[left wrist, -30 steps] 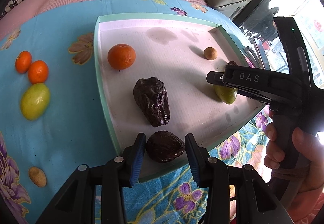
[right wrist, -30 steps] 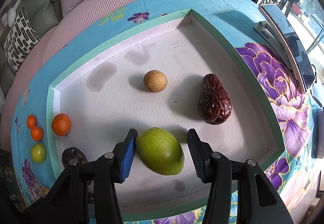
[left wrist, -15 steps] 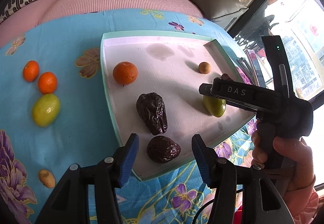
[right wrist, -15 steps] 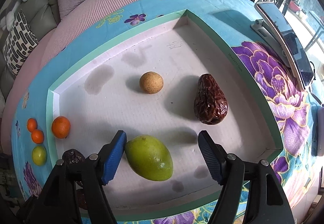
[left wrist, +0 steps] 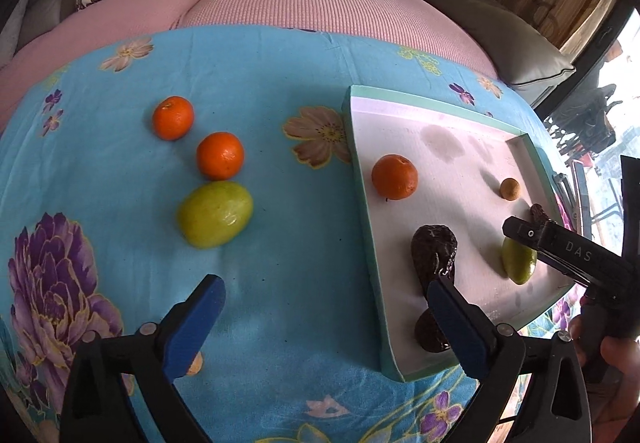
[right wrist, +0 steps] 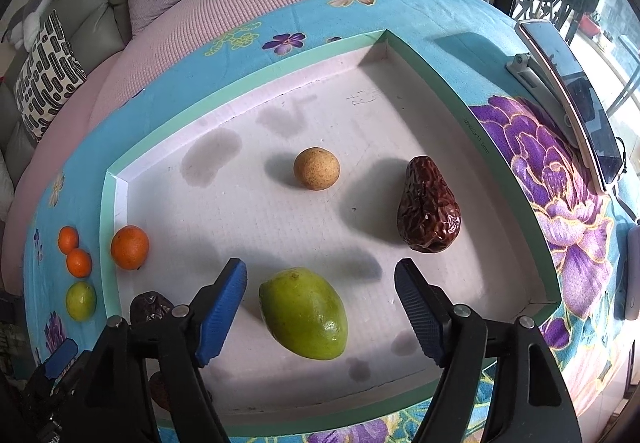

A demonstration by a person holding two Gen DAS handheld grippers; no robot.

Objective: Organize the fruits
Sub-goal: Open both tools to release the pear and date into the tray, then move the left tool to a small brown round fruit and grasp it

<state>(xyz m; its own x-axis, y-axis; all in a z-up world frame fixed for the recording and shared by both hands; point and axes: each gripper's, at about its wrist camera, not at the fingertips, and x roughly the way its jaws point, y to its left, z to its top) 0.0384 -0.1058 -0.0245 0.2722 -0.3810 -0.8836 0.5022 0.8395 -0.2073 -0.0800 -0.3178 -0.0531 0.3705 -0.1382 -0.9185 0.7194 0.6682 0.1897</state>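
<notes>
A green-rimmed white tray [left wrist: 365,179] [right wrist: 432,71] lies on a blue flowered cloth. Inside it rest an orange [left wrist: 394,177] [right wrist: 129,247], a small tan round fruit [left wrist: 510,188] [right wrist: 316,167], a green mango [right wrist: 304,313] [left wrist: 518,261] and dark wrinkled dates [right wrist: 428,205] [left wrist: 434,255] [left wrist: 430,331]. On the cloth to the tray's left sit two oranges [left wrist: 173,117] [left wrist: 219,155] and a second green mango [left wrist: 215,213]. My left gripper [left wrist: 326,323] is open over the cloth, left of the tray. My right gripper [right wrist: 320,311] is open, its jaws wide on either side of the tray's mango without touching it.
A small tan fruit [left wrist: 195,365] peeks out behind my left finger on the cloth. A phone on a stand [right wrist: 568,99] leans right of the tray. A pink cushion [left wrist: 320,7] and a grey sofa lie behind the table. A hand [left wrist: 616,383] holds the right gripper.
Both grippers opened wide, letting go of a date and the green mango in the tray. My left gripper pulled back and swung left over the cloth; my right backed off slightly.
</notes>
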